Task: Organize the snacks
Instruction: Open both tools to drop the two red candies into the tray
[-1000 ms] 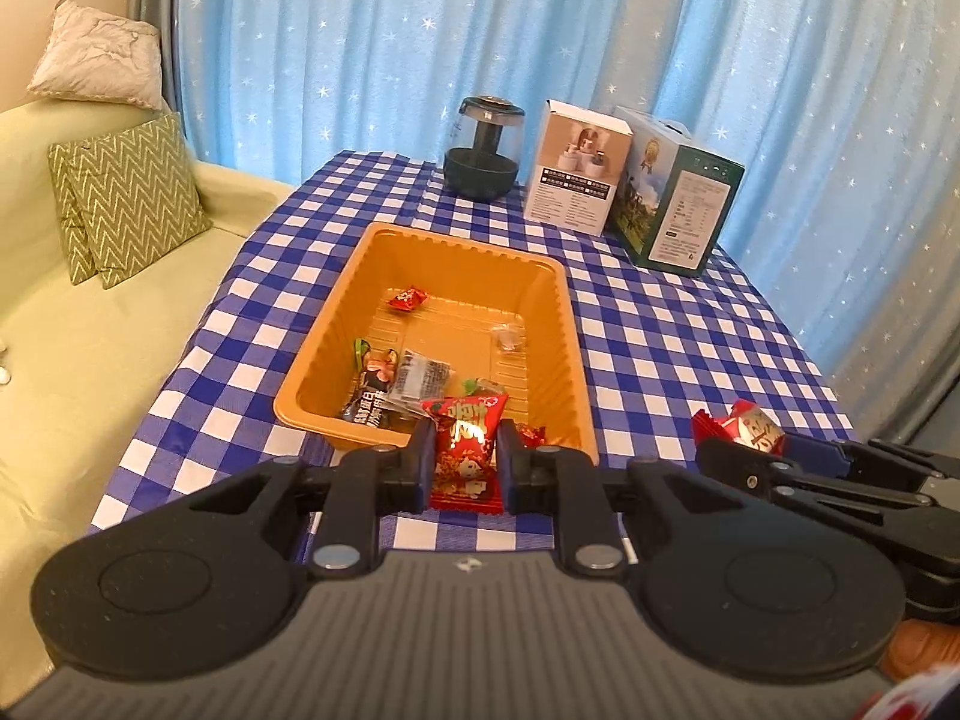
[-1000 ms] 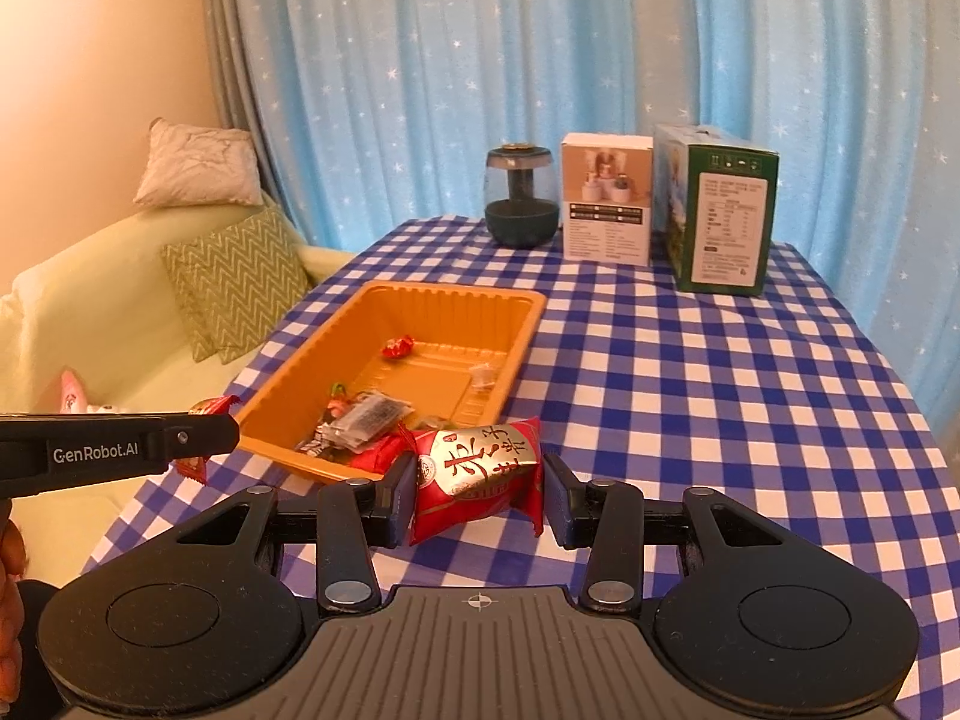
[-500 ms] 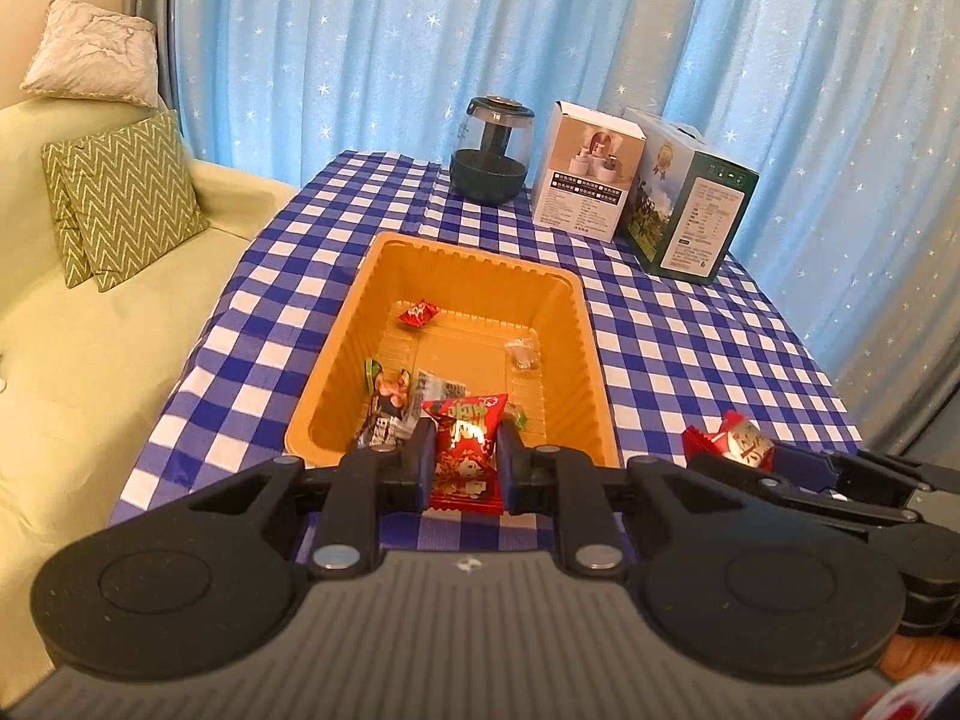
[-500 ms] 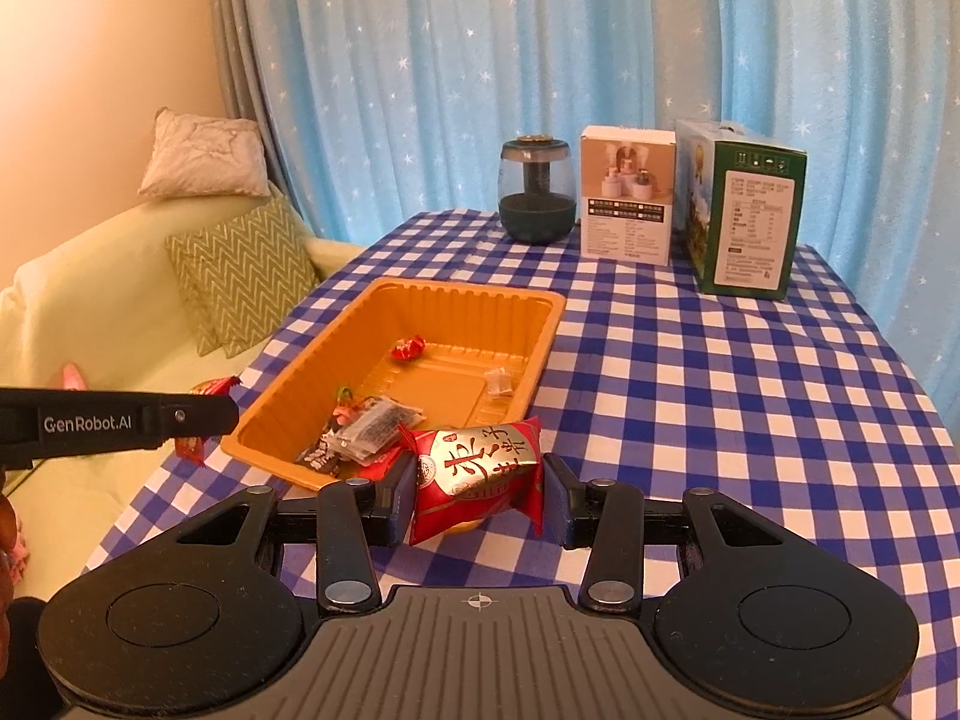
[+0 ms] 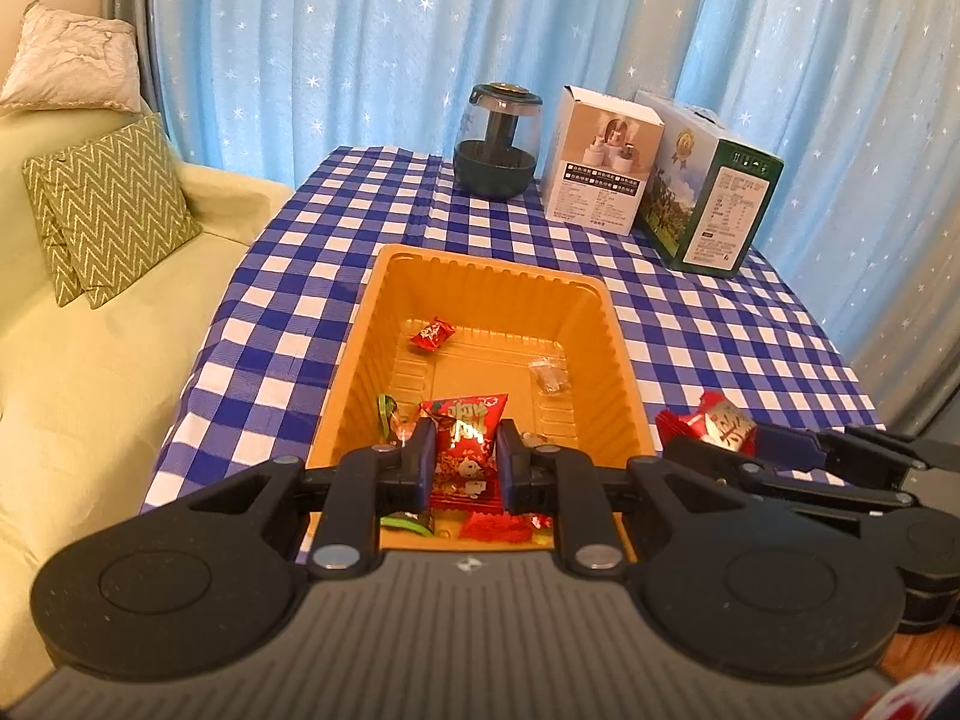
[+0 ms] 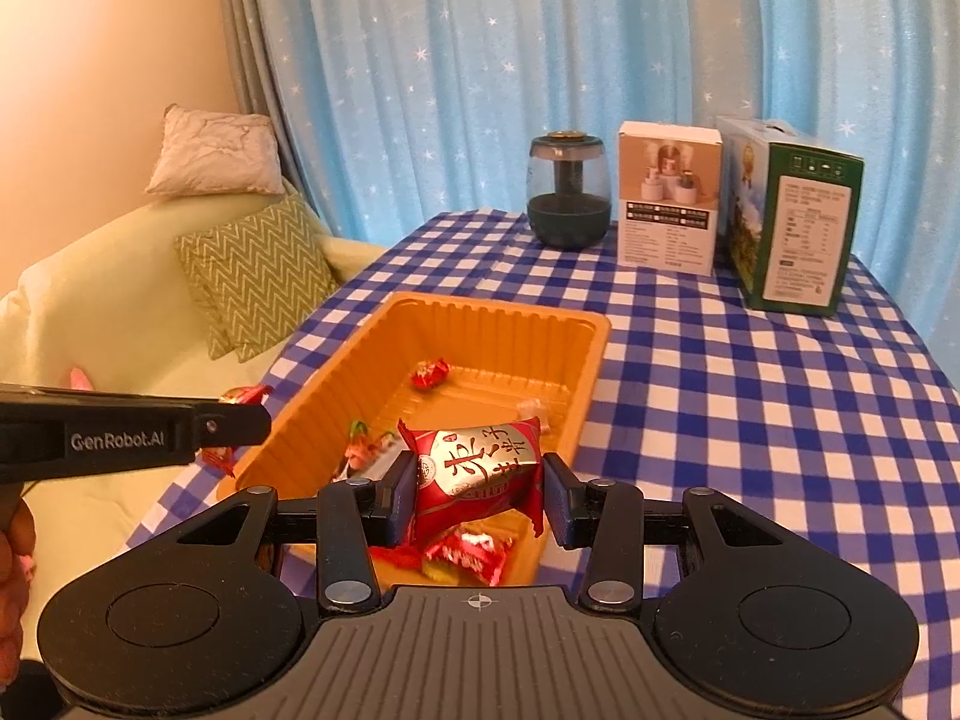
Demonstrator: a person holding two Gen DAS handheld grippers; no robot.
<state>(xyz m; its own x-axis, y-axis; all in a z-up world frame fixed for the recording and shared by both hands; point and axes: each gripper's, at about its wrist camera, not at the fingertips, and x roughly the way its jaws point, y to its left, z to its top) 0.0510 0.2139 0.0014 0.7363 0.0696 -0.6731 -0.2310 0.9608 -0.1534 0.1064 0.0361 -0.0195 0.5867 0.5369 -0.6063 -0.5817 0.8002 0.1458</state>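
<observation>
An orange tray (image 5: 492, 276) (image 6: 576, 348) sits on the blue checked tablecloth and holds several small wrapped snacks, among them a red candy (image 5: 432, 334) (image 6: 429, 372). My left gripper (image 5: 462, 465) is shut on a red snack packet (image 5: 465, 438) and holds it over the tray's near end. My right gripper (image 6: 480, 489) is shut on a red and silver snack packet (image 6: 474, 474) above the tray's near right corner. The right gripper also shows in the left wrist view (image 5: 708, 429), to the right of the tray.
A dark round jar (image 5: 495, 150), a white box (image 5: 603, 162) and a green box (image 5: 708, 192) stand at the table's far edge. A pale green sofa (image 5: 90, 360) with cushions lies to the left. Blue starred curtains hang behind.
Both grippers have moved forward and over the tray's near end, each still holding its packet. The tray looks closer and lower in both views.
</observation>
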